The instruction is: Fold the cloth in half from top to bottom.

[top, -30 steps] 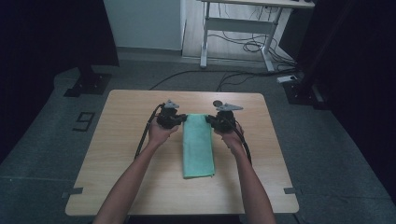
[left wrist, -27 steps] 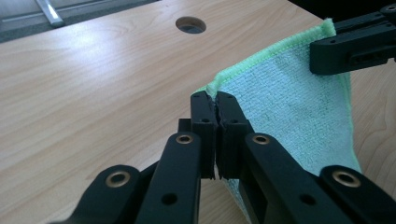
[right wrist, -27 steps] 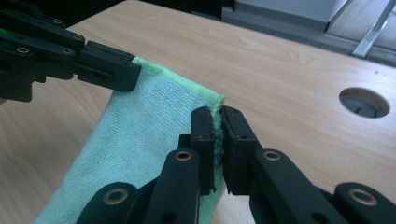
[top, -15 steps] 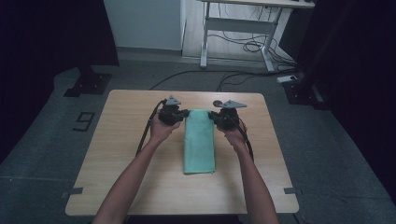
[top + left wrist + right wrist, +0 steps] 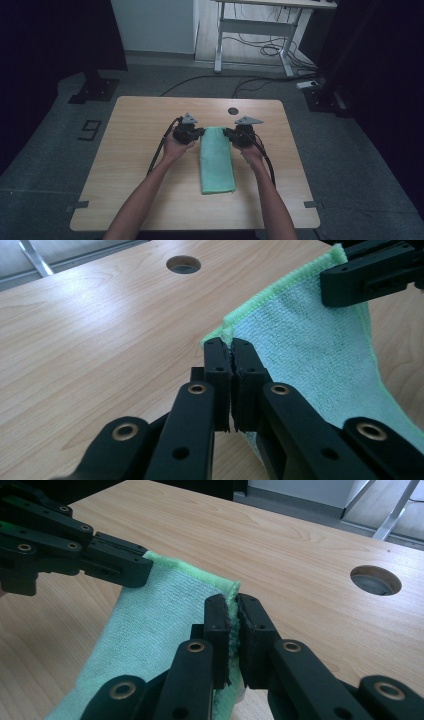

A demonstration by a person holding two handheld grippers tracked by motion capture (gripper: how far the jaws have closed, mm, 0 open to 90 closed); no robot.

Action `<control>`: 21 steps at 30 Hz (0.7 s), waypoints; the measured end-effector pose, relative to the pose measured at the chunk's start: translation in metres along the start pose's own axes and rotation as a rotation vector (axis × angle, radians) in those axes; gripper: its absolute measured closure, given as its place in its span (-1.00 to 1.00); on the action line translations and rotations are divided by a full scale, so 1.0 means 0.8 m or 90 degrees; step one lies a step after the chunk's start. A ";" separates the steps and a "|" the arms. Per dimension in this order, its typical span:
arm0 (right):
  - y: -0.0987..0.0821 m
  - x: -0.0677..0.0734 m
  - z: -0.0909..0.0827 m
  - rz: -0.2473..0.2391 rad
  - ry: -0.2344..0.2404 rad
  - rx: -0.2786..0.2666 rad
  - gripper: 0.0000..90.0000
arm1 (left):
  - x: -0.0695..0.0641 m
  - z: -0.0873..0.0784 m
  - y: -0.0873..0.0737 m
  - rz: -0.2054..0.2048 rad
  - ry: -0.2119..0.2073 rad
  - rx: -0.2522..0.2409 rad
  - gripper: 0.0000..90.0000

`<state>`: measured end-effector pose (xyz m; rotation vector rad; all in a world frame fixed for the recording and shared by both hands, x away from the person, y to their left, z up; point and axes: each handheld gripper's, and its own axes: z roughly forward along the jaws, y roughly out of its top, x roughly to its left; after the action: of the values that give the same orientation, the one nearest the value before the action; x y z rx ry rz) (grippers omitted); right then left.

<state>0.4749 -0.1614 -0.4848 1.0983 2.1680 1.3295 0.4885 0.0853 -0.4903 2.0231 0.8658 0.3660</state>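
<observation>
Desk [image 5: 130, 150]: placed at the middle of the floor, the person's forearms entering over its near edge.
Cloth [image 5: 217, 160]: laid lengthwise on the desk, slightly right of centre, running from the near half toward the far half.
Left gripper [image 5: 199, 133]: positioned at the cloth's far left corner, jaws clamped on it.
Right gripper [image 5: 227, 133]: positioned at the far right corner, jaws clamped likewise.
Cable hole [image 5: 232, 111]: set in the desk beyond the cloth, near the far edge.
Second table [image 5: 260, 30]: located behind the desk, cables beneath it.
</observation>
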 end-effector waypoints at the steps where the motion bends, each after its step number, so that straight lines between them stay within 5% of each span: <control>1: 0.000 0.000 0.001 -0.001 0.000 0.001 0.85 | 0.001 0.000 0.000 0.000 0.000 -0.002 0.94; 7: 0.000 -0.004 0.006 0.001 -0.002 -0.002 0.85 | 0.011 0.004 0.004 0.006 0.006 -0.001 0.94; 14: 0.022 -0.007 0.000 0.006 -0.005 -0.043 0.85 | 0.021 -0.011 0.043 0.025 0.023 -0.023 0.94; 21: 0.005 -0.002 -0.008 0.003 0.009 -0.040 0.85 | 0.004 -0.012 0.011 0.026 0.003 -0.023 0.94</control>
<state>0.4732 -0.1652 -0.4778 1.0739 2.1186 1.4016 0.4893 0.0901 -0.4777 2.0087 0.8168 0.4071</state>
